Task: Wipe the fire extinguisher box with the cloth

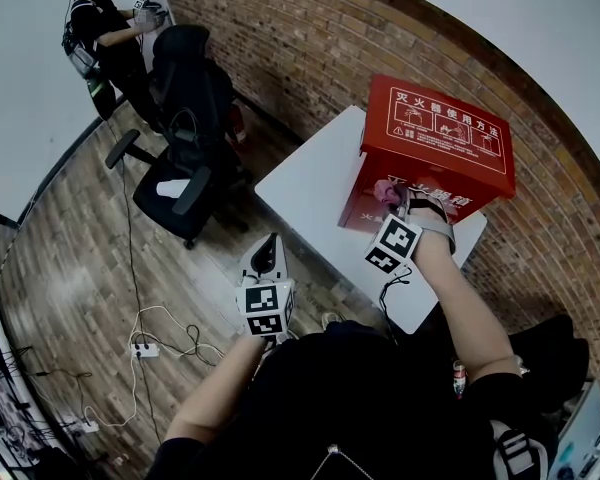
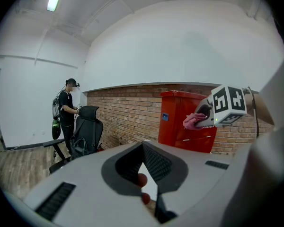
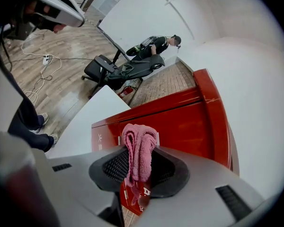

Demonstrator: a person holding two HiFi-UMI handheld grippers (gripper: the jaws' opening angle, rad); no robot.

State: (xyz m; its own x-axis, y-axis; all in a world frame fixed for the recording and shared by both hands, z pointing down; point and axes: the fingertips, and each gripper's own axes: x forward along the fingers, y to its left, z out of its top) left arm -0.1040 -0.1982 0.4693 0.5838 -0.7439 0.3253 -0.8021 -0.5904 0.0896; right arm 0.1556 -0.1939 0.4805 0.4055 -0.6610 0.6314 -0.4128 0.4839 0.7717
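box (image 1: 435,143) on table (image 1: 310,183) | chair (image 1: 185,118) L of table | person (image 1: 105,33) behind chair | cloth (image 3: 139,148) in R claw (image 3: 138,169)

Gloss paint, terry, brick and matt plastic

The fire extinguisher box (image 1: 440,143) has a smooth, glossy red painted shell that looks like metal. The cloth (image 3: 139,136) is soft pink looped terry. The desk (image 1: 310,183) is smooth matt white, the floor (image 1: 70,238) wood-grain planks and the wall (image 1: 300,38) rough brick. The right gripper (image 3: 138,148) is matt grey plastic with dark ribbed pads (image 3: 113,170).

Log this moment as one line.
right gripper: shut on pink cloth, at red box front | left gripper: shut, empty
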